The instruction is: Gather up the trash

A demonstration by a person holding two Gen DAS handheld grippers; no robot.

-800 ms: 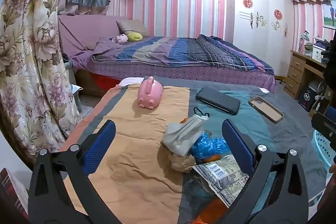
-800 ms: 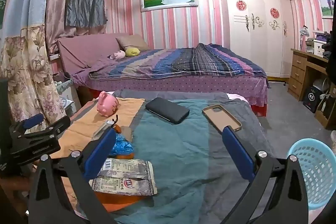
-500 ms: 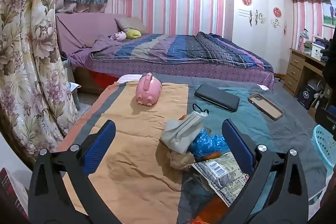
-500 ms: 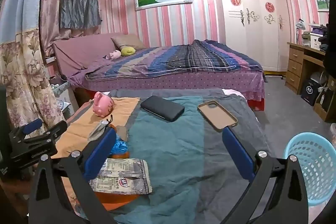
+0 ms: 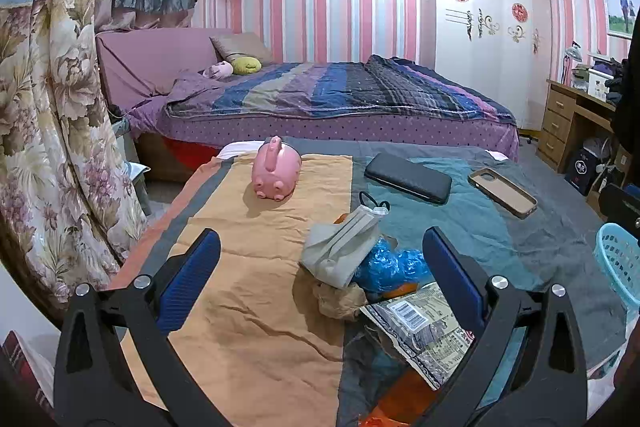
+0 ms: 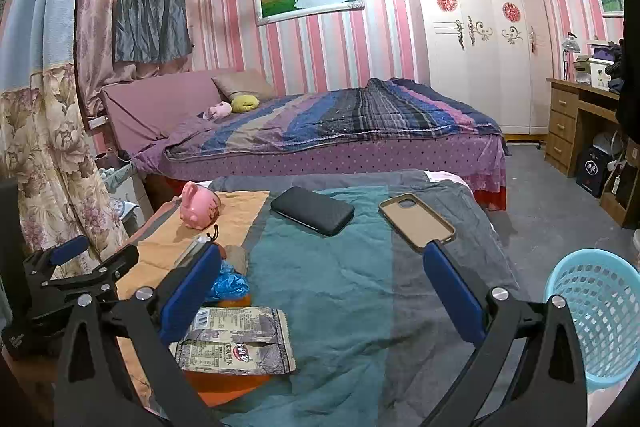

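A small heap of trash lies on the cloth-covered table: a used grey face mask (image 5: 340,243), a crumpled blue plastic bag (image 5: 390,265) (image 6: 230,283), a brown crumpled wrapper (image 5: 338,301), a printed snack packet (image 5: 424,323) (image 6: 236,341) and something orange under it. My left gripper (image 5: 320,283) hovers open just before the heap, nothing between its fingers. Further right, my right gripper (image 6: 320,293) stands open over the teal cloth, the packet by its left finger. The left gripper's body (image 6: 76,275) shows at the left of the right wrist view. A light blue mesh basket (image 6: 596,315) (image 5: 620,259) stands off the table's right side.
A pink piggy bank (image 5: 276,169), a black case (image 5: 408,177) and a phone case (image 5: 502,191) lie further back on the table. Behind is a bed (image 5: 340,99), a floral curtain (image 5: 44,131) at left, a wooden desk (image 6: 580,123) at right.
Both views have shifted slightly: the scene sits a little lower and closer, so both grippers have tilted up or edged forward a bit. Both stay open. Nothing on the table has moved.
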